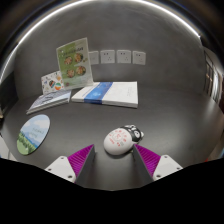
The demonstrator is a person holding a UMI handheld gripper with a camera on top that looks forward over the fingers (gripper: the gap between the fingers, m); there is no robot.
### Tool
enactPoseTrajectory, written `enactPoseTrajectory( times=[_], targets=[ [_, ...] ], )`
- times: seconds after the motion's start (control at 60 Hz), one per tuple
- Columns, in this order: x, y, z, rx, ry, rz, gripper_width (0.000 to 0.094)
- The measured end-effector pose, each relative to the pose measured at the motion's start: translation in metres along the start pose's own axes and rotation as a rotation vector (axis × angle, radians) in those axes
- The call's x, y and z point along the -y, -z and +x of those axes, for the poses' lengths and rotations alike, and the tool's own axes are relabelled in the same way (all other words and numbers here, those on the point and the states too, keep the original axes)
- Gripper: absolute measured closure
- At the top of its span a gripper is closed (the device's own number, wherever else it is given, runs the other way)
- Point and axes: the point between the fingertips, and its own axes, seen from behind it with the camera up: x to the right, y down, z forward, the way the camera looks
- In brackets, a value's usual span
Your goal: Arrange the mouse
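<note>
A small white mouse [118,140] with pink markings and a black part at its far right end lies on the grey table [150,118]. It rests just ahead of my gripper [114,158], in line with the gap between the magenta-padded fingers [80,158]. The jaws stand wide apart and open, and neither pad touches the mouse. Nothing sits between the pads themselves.
A round blue-green mat [33,132] lies to the left of the fingers. Beyond the mouse a white and blue box [107,94] lies flat, with a booklet [50,101] beside it. An upright green card [72,55] and papers [117,57] stand against the back wall.
</note>
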Motion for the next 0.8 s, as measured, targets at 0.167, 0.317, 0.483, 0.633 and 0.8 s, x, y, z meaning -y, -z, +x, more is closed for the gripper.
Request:
enactPoseTrajectory(
  times=[0.167,0.317,0.483,0.633,0.8],
  targets=[
    [0.022,-0.03,0.004,-0.01,-0.008,-0.012,0.0119],
    [0.034,-0.047,0.007,-0.05,-0.033,-0.003,0.0184],
    [0.035,-0.049,0.014,-0.105,-0.086,0.011,0.0431],
    [0.043,-0.033,0.012,-0.141,-0.139,0.042,0.0505],
    [0.124,0.041,-0.073,-0.098,-0.056,0.243,0.0516]
  ],
)
